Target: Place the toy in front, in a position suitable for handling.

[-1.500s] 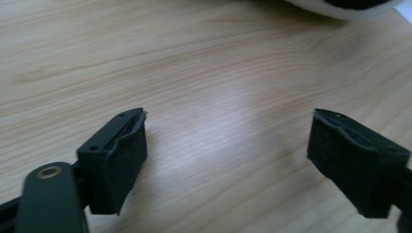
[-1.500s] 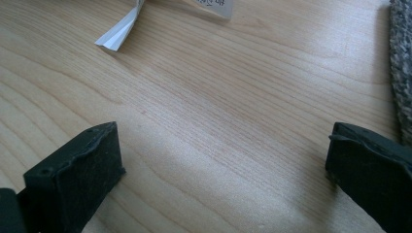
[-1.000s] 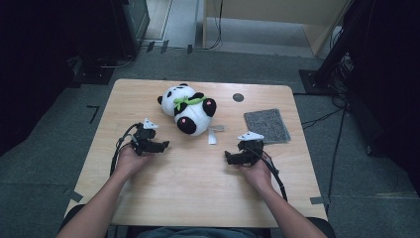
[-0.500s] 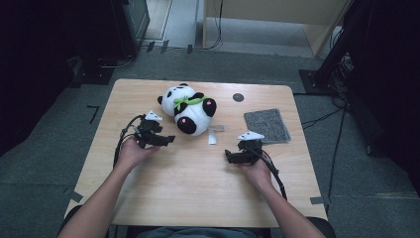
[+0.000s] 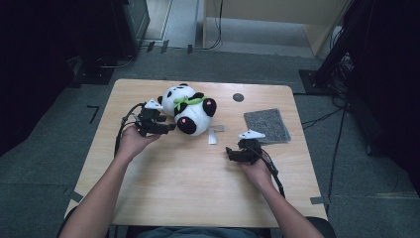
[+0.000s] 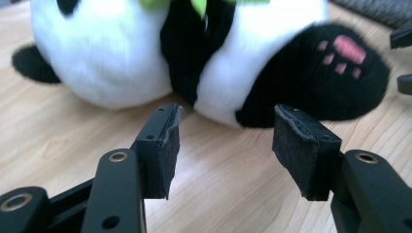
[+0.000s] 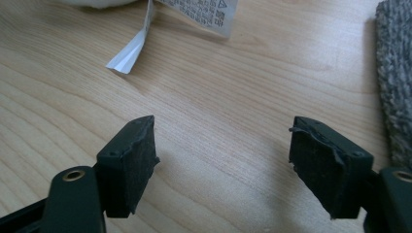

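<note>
Dark floor surrounds the pale wooden table (image 5: 198, 188), where a plush panda (image 5: 190, 109) lies near the far edge. Left gripper (image 5: 171, 127) sits just short of it, jaws apart and just been closing on nothing; right gripper (image 5: 229, 152) likewise, over bare wood. Closing too early could pinch only fur and slip.

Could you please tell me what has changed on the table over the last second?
The left gripper has moved up to the plush panda, its jaws closing with nothing between them. The right gripper kept its place, jaws also closing on nothing. The panda and grey mat stayed put.
</note>
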### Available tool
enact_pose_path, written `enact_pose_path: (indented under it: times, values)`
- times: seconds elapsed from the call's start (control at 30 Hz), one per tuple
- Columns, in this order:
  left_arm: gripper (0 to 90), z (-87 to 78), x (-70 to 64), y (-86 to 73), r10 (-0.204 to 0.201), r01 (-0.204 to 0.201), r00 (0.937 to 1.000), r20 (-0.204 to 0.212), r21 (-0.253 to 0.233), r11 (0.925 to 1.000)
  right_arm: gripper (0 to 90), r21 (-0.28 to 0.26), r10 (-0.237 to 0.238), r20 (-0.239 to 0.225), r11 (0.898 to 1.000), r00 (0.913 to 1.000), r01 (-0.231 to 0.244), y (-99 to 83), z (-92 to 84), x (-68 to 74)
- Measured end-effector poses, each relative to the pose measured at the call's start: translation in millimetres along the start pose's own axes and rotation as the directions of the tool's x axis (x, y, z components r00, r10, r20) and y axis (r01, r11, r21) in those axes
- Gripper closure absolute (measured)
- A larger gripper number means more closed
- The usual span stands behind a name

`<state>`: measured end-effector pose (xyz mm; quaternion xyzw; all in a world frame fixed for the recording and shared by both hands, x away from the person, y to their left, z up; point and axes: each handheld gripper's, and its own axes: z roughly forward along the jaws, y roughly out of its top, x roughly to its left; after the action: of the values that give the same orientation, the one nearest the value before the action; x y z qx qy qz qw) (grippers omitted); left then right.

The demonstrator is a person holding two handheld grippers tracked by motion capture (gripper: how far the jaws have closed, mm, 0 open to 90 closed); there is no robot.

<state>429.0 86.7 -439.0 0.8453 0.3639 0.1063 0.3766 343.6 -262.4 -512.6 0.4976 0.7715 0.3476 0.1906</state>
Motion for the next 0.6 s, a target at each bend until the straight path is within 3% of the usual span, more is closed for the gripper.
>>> enact_pose_path:
  times: [0.23,0.33,0.6]
  values:
    - [46.5,-1.6,8.2,14.4,-0.021,0.022,0.9990,0.041,-0.030,0.9993,29.4,-0.010,-0.012,-0.005,1.000,0.9999,0.012,3.6,-6.5,-2.9]
    - [46.4,2.5,13.3,21.3,-0.022,0.023,0.9989,0.042,-0.030,0.9993,30.0,-0.013,0.005,-0.021,1.000,0.9998,-0.005,5.1,-9.3,-4.4]
    - [45.8,8.5,16.5,34.6,-0.002,0.004,0.9992,0.039,-0.044,0.9990,30.4,-0.002,-0.018,-0.021,1.000,0.9996,0.018,6.3,-12.0,-6.4]
